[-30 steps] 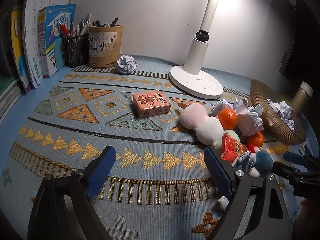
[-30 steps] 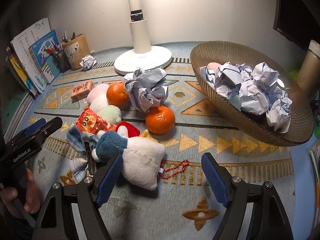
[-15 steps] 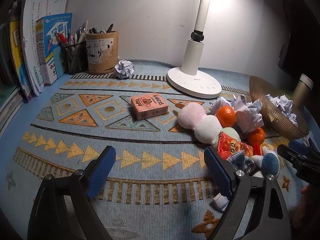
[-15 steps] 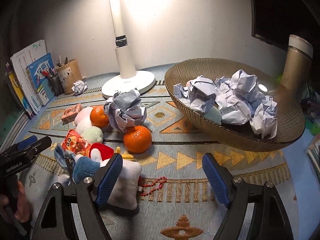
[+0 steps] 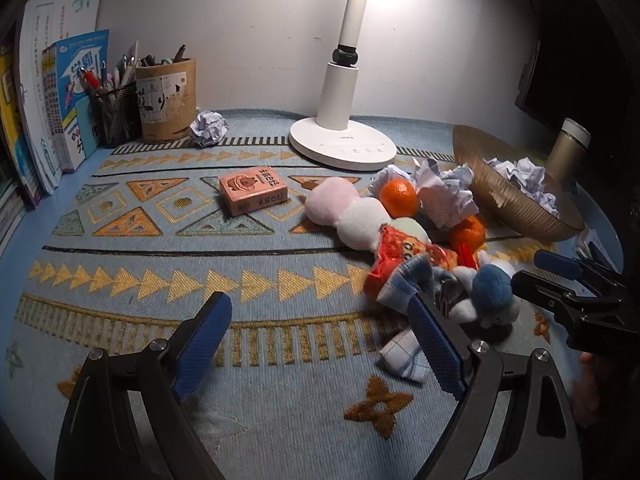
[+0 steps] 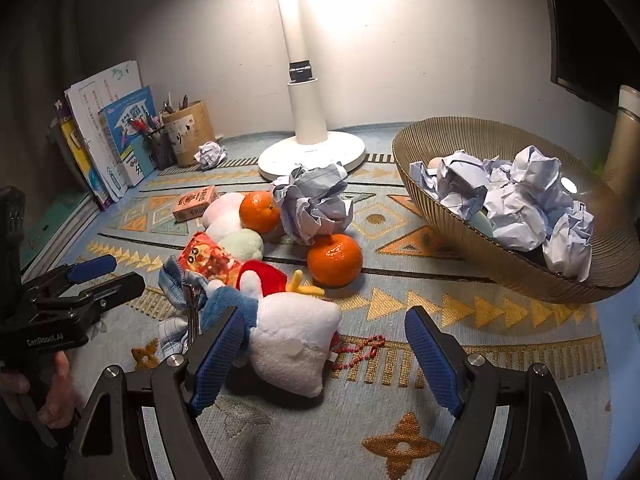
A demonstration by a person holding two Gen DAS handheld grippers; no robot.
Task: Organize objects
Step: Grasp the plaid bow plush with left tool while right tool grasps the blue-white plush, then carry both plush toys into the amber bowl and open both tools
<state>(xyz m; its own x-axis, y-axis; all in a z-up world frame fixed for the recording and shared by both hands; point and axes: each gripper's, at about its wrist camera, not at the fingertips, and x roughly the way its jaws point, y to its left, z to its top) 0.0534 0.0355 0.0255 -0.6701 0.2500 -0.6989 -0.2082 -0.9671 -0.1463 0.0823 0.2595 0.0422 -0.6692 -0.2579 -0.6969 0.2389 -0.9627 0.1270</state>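
Note:
A clutter pile lies mid-mat: a white and blue plush toy, a pink-white-green plush, a red snack packet, two oranges, a checked cloth and a crumpled paper ball. A pink box lies apart to the left. My left gripper is open and empty, its right finger beside the cloth. My right gripper is open and empty, with the white plush between its fingers.
A ribbed brown bowl with crumpled papers stands right. A white lamp base stands at the back, with pen holders, a paper ball and books back left. A flask stands far right.
Both grippers have drawn back and lifted slightly, so the pile sits nearer each view's centre. Both stay open. No object has moved.

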